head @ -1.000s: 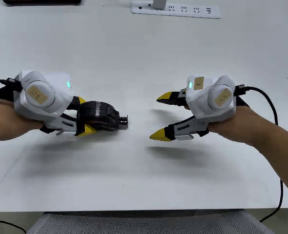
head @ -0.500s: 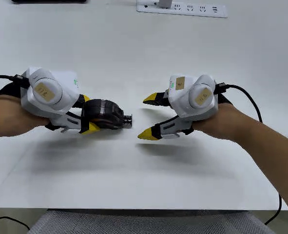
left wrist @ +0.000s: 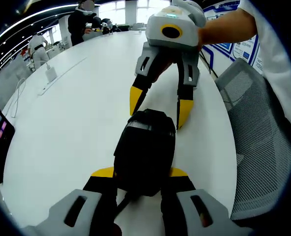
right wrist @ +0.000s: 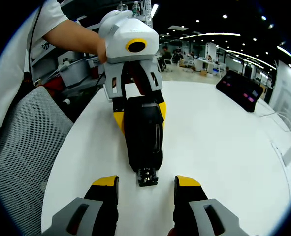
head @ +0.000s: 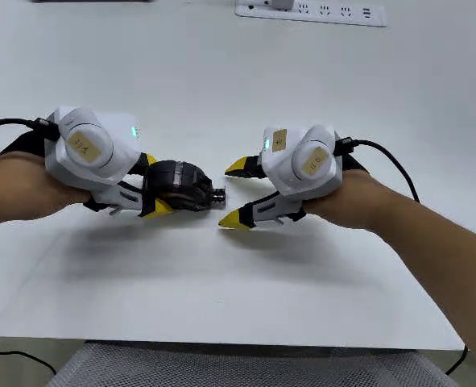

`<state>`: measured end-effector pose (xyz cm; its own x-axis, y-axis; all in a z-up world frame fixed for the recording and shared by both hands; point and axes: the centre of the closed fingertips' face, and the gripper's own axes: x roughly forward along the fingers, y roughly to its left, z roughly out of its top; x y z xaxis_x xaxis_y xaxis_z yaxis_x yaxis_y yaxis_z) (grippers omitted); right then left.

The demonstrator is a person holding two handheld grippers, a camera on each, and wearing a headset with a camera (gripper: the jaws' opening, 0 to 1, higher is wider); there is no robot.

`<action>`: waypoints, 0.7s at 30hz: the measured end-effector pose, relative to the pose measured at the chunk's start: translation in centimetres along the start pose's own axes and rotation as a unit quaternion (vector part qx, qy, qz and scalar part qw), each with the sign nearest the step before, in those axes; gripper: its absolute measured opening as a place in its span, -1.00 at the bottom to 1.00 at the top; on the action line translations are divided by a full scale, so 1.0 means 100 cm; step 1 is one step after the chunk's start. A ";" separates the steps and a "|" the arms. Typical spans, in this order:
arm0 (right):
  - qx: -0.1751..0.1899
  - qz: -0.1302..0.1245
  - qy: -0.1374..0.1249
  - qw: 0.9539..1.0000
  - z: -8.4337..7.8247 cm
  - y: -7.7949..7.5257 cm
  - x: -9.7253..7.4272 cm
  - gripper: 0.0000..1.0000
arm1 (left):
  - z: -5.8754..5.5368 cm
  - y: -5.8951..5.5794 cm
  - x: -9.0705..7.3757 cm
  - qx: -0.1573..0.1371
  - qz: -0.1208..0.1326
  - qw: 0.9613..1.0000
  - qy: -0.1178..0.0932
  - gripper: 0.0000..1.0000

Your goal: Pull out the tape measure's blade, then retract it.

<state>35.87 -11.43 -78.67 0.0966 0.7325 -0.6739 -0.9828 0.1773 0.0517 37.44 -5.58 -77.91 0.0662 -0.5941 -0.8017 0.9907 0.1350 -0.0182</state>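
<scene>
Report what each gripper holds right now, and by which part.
Left gripper holds the tape measure, jaws clamped on the two sides of its black case. Right gripper holds nothing: jaws open either side of the blade hook, not touching it.

Head downward; gripper views opposed, sharing tape (left wrist: 144,152)

The left gripper (head: 155,184) and right gripper (head: 232,193) have rounded white housings, each with a tan round sticker (head: 83,145) and a small green light (head: 133,131). Their dark jaws are tipped yellow. A black cable (head: 353,143) leaves the right housing at 3 o'clock. The person wears a white short sleeve (left wrist: 269,61).
</scene>
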 end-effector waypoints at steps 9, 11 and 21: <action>-0.009 -0.004 0.009 1.000 -0.004 -0.004 0.006 -0.34 | 0.000 0.000 0.000 0.001 -0.001 1.000 0.001 -0.43; -0.009 -0.002 0.007 1.000 -0.003 -0.002 0.006 -0.40 | 0.000 0.000 0.000 0.001 -0.001 1.000 0.001 -0.43; -0.016 -0.001 -0.004 1.000 0.001 -0.004 0.010 -0.57 | 0.000 0.001 0.000 0.001 -0.002 1.000 0.000 -0.43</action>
<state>36.32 -10.71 -79.31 0.0988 0.7377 -0.6679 -0.9871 0.1576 0.0281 37.51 -5.57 -77.86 0.0630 -0.5946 -0.8015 0.9911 0.1314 -0.0195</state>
